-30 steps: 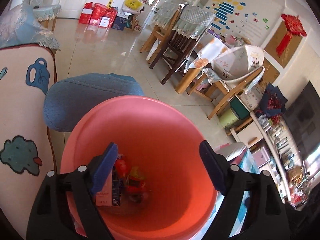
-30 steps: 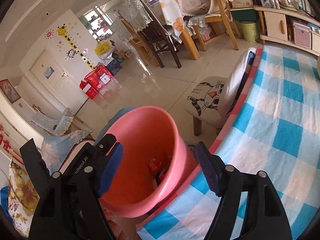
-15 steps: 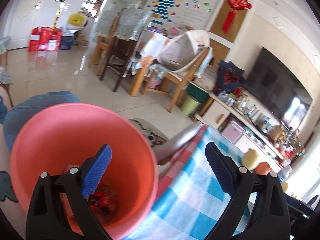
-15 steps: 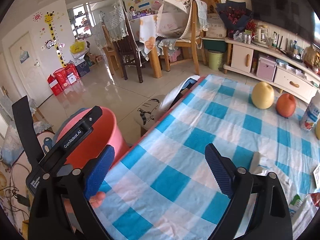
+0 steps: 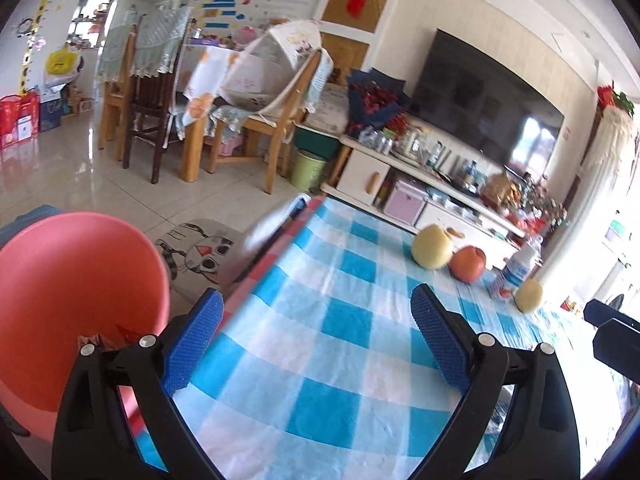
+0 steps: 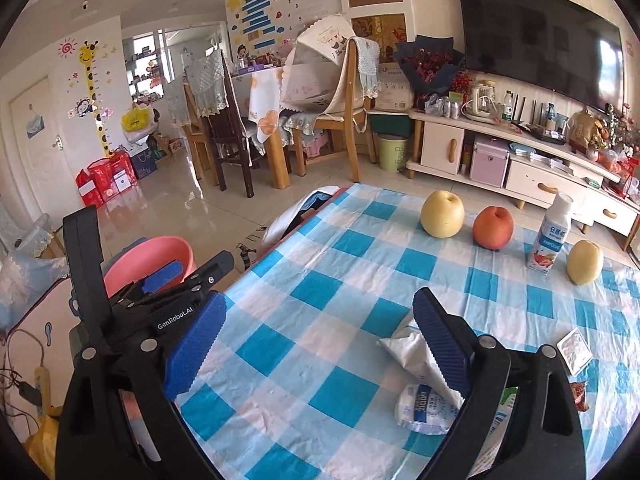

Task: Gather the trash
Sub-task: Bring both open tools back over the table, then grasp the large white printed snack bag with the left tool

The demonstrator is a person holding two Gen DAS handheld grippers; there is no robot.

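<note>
A pink bin [image 5: 72, 300] stands at the table's left edge with wrappers inside; it also shows in the right wrist view [image 6: 152, 258]. My left gripper [image 5: 316, 340] is open and empty over the blue checked tablecloth [image 5: 340, 320], right of the bin. My right gripper [image 6: 320, 340] is open and empty above the cloth. A crumpled white wrapper [image 6: 416, 360] lies by its right finger, a white and blue packet [image 6: 424, 404] below it. A small white sachet [image 6: 574, 350] and a red wrapper [image 6: 578, 396] lie at the right.
Two yellow pears [image 6: 442, 214] [image 6: 585, 262], a red apple [image 6: 493, 227] and a yogurt bottle [image 6: 550, 240] stand at the table's far side. A cat-print stool [image 5: 200, 252] sits beside the table. Chairs, a TV stand and a green bin are farther back.
Both grippers swung right, away from above the pink bin to over the table. The bin moved to the left of both views. Both stayed open.
</note>
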